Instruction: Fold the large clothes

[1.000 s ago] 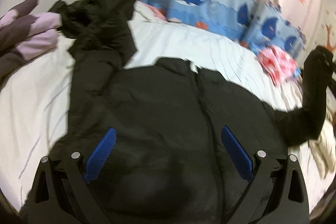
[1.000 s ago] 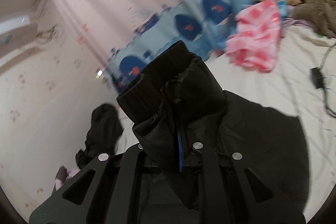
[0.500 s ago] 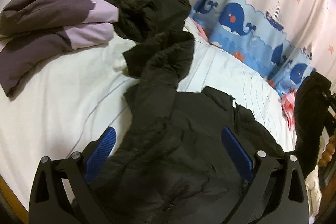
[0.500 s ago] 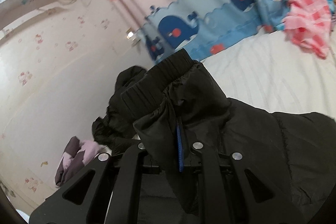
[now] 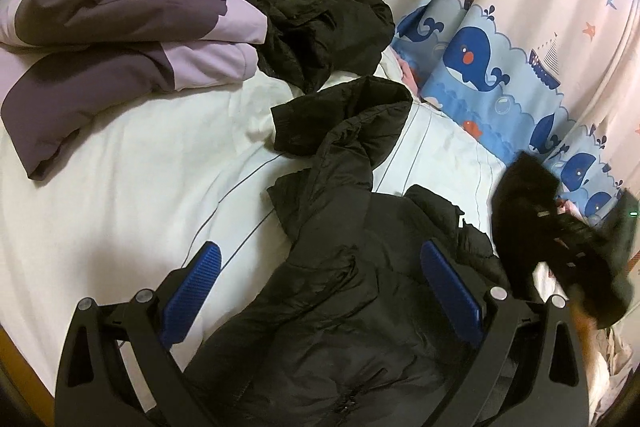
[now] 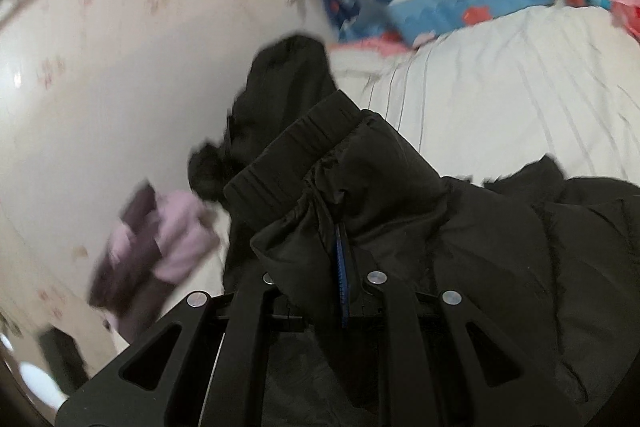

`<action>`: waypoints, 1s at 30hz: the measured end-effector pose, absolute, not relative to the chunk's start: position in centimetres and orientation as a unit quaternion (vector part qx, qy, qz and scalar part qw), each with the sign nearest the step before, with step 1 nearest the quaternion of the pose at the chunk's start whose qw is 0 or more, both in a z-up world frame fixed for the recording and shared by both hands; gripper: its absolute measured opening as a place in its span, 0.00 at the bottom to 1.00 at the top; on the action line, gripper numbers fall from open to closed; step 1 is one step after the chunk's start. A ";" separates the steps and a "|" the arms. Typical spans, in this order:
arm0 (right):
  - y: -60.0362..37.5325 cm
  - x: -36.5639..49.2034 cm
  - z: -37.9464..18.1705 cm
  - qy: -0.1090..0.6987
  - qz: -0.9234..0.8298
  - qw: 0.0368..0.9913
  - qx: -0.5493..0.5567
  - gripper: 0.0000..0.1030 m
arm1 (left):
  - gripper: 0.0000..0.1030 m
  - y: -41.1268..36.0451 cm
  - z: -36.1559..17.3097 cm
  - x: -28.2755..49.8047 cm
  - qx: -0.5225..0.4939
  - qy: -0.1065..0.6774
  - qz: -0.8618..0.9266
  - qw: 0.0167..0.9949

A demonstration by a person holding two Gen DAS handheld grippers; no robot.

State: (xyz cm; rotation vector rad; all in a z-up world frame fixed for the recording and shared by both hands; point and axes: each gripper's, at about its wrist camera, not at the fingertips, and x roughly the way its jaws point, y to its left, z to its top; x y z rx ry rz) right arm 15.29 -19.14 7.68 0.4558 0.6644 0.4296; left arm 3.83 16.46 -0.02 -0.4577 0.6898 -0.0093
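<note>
A black puffer jacket lies spread on the white bed, its left sleeve stretched away toward the wall. My left gripper hovers over the jacket's body, open, with nothing between its blue pads. At the right edge of the left wrist view, the right gripper carries the jacket's other sleeve over the body. In the right wrist view my right gripper is shut on that sleeve near its ribbed cuff, with the jacket below.
A folded purple and lilac coat and a crumpled black garment lie at the far end of the bed by the wall. A whale-print curtain runs along the right side. A pink cloth lies farther off.
My right gripper has swung the held sleeve leftward and down over the jacket. The left gripper has shifted left and rolled, bringing the purple coat fully into view.
</note>
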 end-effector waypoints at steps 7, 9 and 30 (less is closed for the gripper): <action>-12.6 15.4 0.7 0.396 0.218 0.883 0.122 0.10 | 0.93 17.5 0.0 3.9 -0.236 0.332 0.000 0.913; -11.2 15.6 -1.4 0.427 0.223 0.870 0.104 0.15 | 0.93 18.1 0.0 3.9 -0.243 0.332 0.002 0.911; -20.1 6.5 -0.7 0.384 0.181 0.867 0.261 0.93 | 0.93 24.6 -0.6 7.4 -0.425 0.339 -0.123 0.830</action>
